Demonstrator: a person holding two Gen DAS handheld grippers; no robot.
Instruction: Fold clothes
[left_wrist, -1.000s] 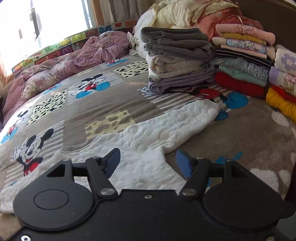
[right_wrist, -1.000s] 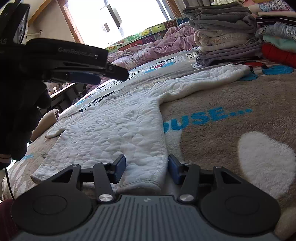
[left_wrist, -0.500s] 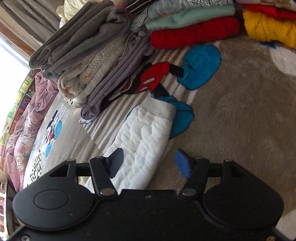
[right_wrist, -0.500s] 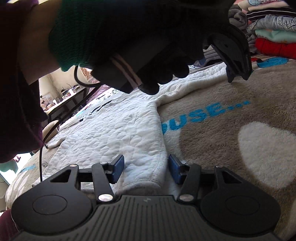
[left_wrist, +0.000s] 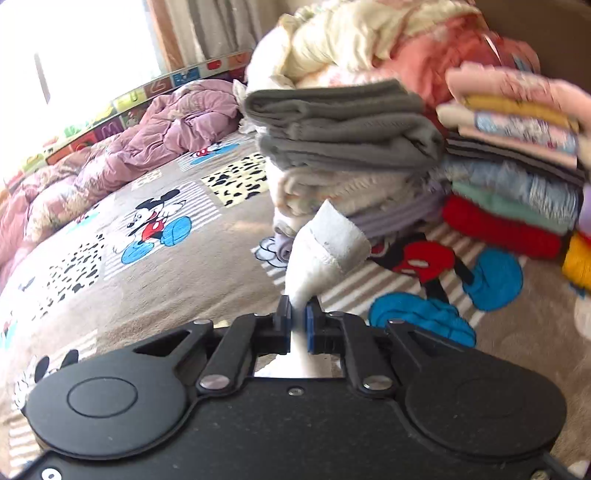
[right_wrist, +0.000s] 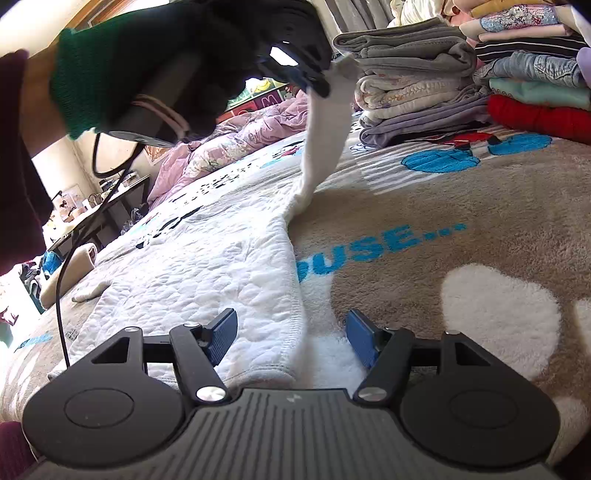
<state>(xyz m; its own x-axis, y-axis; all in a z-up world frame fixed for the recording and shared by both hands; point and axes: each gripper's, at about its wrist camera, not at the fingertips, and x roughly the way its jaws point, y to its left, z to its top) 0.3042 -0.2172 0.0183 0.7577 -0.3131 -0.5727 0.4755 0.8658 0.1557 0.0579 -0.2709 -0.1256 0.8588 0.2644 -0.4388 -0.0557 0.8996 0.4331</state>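
1. The left gripper (left_wrist: 298, 319) has its jaws pinched tight on the cuff end of the white quilted top's sleeve (left_wrist: 325, 251), lifted clear of the bed.
2. The right gripper (right_wrist: 291, 334) has its jaws opening, straddling the hem of the white quilted top (right_wrist: 207, 266); the pads look clear of the cloth (hard to be sure).
3. The top lies flat on a brown cartoon-print blanket (right_wrist: 461, 206).
4. Stacks of folded clothes (left_wrist: 351, 147) stand beyond; a pink quilt (left_wrist: 122, 158) is bunched by the window.
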